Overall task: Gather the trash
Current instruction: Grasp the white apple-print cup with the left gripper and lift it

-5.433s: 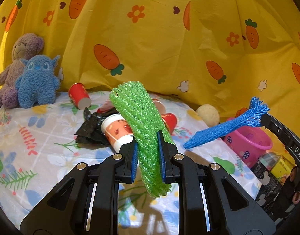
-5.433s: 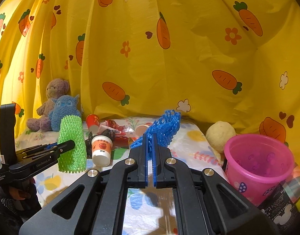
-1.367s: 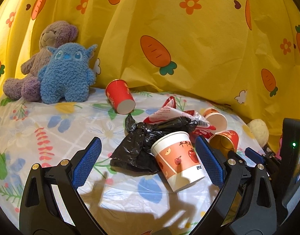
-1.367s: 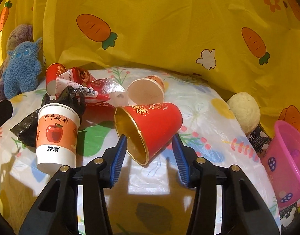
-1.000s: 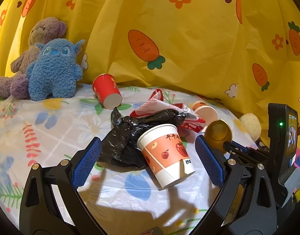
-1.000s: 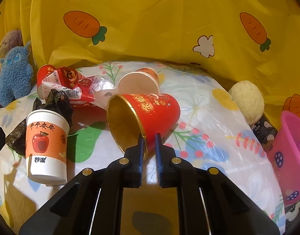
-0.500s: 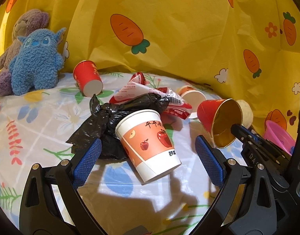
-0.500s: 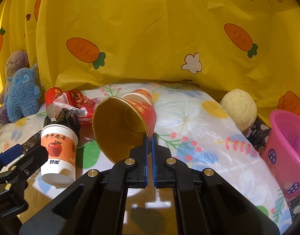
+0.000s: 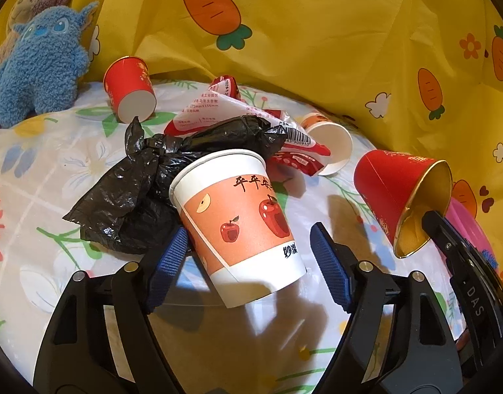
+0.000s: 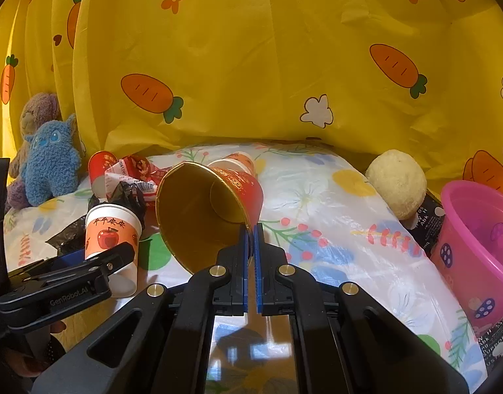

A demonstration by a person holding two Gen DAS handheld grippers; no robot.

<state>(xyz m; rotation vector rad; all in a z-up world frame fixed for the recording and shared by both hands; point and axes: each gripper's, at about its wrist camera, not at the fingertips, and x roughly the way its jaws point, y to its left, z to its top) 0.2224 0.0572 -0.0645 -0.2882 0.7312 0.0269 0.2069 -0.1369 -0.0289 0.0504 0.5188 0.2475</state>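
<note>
Yellow carrot curtain (image 10: 251, 65) behind | left gripper (image 9: 248, 259) closing around apple cup (image 9: 238, 223), not yet pressing | right gripper (image 10: 250, 229) clamped on red cup (image 10: 215, 203) rim

The left gripper (image 9: 248, 256) has just been closing its fingers (image 9: 167, 267) around the upright apple-print paper cup (image 9: 238, 220); the right pad stands apart from it. A crumpled black plastic bag (image 9: 129, 197) lies against the cup's far side. At the right edge, the right gripper (image 9: 428, 221) pinches the rim of a red cup with gold lining (image 9: 386, 187), lifted off the floral-covered tabletop (image 9: 47, 164).
</note>
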